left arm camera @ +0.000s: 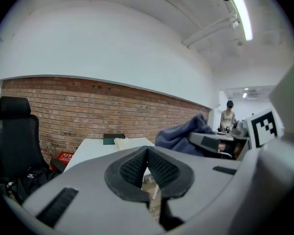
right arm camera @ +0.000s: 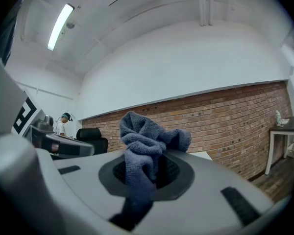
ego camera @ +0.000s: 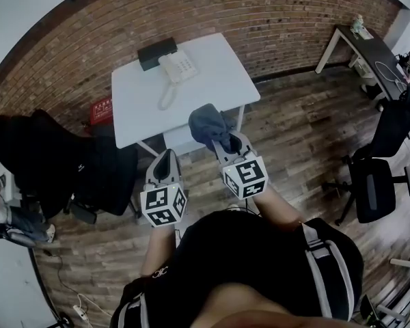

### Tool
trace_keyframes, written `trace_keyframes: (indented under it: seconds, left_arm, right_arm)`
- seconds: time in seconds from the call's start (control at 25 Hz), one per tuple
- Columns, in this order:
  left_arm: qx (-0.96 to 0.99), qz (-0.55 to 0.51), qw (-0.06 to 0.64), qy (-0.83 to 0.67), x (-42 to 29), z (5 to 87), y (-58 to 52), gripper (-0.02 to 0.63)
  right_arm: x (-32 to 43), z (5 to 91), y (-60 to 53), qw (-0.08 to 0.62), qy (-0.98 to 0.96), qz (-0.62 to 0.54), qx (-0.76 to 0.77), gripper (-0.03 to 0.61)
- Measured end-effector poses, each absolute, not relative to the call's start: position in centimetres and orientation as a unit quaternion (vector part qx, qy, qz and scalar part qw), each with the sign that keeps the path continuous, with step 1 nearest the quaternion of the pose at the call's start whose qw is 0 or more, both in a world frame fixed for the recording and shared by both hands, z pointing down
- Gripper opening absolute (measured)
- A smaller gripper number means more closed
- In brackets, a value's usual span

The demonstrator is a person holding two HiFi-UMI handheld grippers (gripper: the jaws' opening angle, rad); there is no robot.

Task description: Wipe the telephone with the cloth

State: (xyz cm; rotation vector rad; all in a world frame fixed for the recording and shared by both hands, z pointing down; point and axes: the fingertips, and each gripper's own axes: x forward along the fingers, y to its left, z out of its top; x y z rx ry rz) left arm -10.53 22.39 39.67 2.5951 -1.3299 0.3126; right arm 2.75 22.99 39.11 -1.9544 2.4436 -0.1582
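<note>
Grey-blue crumpled cloth (ego camera: 206, 124) is hanging pinched in the right tool (ego camera: 223, 141), nearside and slightly right of the white corded telephone (ego camera: 178, 66) sitting on the white worktop (ego camera: 219, 80). The left tool (ego camera: 165, 157), pressed together on nothing, is hovering directly nearside of the telephone.

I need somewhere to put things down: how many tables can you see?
2. The white table with the telephone stands ahead by the brick wall; a dark desk stands at the far right. Others may lie hidden.
</note>
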Motion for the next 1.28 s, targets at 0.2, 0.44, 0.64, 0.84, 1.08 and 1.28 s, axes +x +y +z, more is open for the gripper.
trace_keyframes:
  seconds: [0.2, 0.44, 0.64, 0.84, 1.08, 1.28]
  left_arm:
    - [0.88, 0.109, 0.098, -0.452, -7.3, 40.0, 21.7, 0.001]
    - [0.873, 0.117, 0.106, -0.461, -5.0, 40.8, 21.6, 0.001]
    - [0.871, 0.125, 0.119, -0.459, -4.5, 41.8, 20.8, 0.0]
    - [0.877, 0.116, 0.133, -0.447, -4.4, 42.6, 18.9, 0.0]
    - [0.89, 0.105, 0.139, -0.422, -2.9, 43.4, 14.3, 0.0]
    - [0.896, 0.098, 0.143, -0.41, -2.7, 43.6, 9.0, 0.0]
  right_arm:
    - [6.6, 39.5, 22.4, 0.003, 0.775, -0.047, -0.63, 0.031]
    - [9.1, 40.3, 22.0, -0.007, 0.78, -0.047, -0.625, 0.032]
    - [10.1, 41.1, 21.2, -0.008, 0.775, -0.055, -0.629, 0.032]
    - [10.0, 42.1, 19.8, -0.018, 0.768, -0.059, -0.637, 0.032]
    - [11.0, 42.5, 16.2, -0.033, 0.751, -0.048, -0.658, 0.032]
    - [11.5, 42.5, 10.7, -0.028, 0.742, -0.053, -0.667, 0.032]
